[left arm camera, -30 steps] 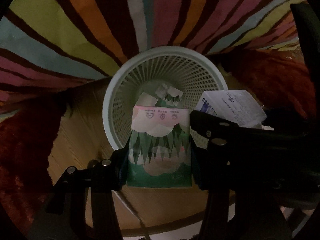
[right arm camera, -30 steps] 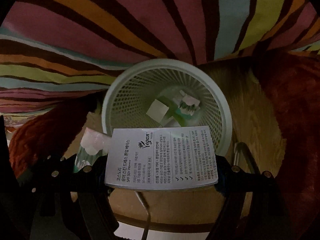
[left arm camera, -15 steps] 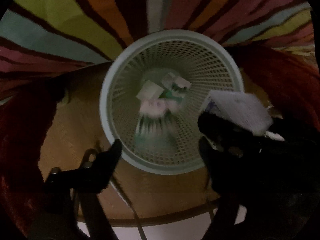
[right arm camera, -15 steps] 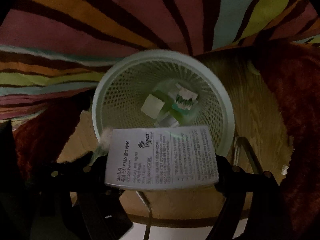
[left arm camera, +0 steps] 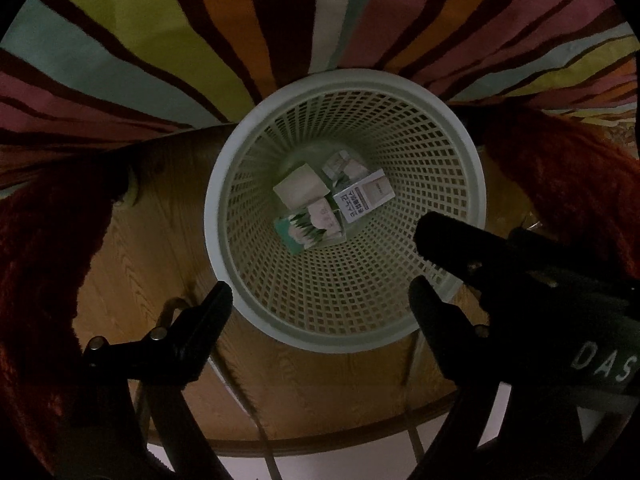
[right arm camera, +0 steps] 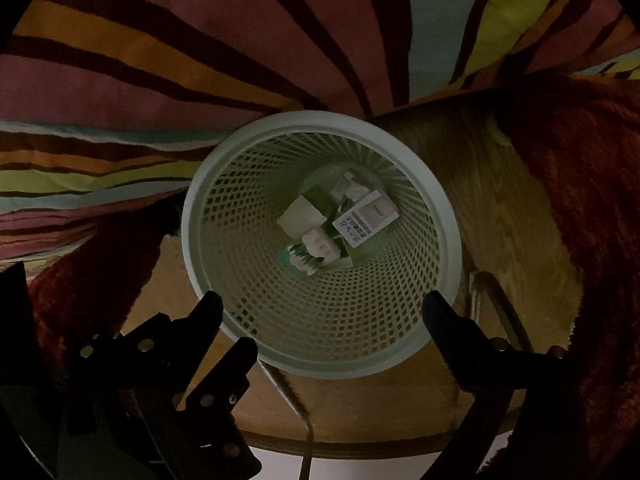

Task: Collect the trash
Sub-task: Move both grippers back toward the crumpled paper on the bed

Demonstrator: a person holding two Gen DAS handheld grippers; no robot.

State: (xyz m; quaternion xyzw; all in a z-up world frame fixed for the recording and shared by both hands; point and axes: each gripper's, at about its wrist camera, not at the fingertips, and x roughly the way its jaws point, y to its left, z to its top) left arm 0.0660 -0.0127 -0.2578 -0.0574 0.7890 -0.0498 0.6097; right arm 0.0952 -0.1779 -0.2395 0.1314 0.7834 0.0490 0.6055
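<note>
A pale green mesh wastebasket (left arm camera: 256,184) (right arm camera: 208,208) stands on the wooden floor, seen from above. Inside lie several small cartons: a green-and-pink box (left arm camera: 310,230) (right arm camera: 312,252), a white box with printed text (left arm camera: 362,196) (right arm camera: 366,218) and a plain pale one (left arm camera: 300,190) (right arm camera: 301,216). My left gripper (left arm camera: 320,300) is open and empty above the basket's near rim. My right gripper (right arm camera: 320,312) is open and empty above it too. The right gripper's finger (left arm camera: 460,240) shows in the left wrist view.
A striped multicoloured cloth (left arm camera: 200,40) (right arm camera: 200,40) hangs behind the basket. Dark red fluffy rug (left arm camera: 40,260) (right arm camera: 592,200) lies on both sides. A curved wooden edge (left arm camera: 320,444) and white floor are at the near side.
Both grippers have opened. The green-and-pink box fell from my left gripper into the basket, then the white printed box fell from my right gripper.
</note>
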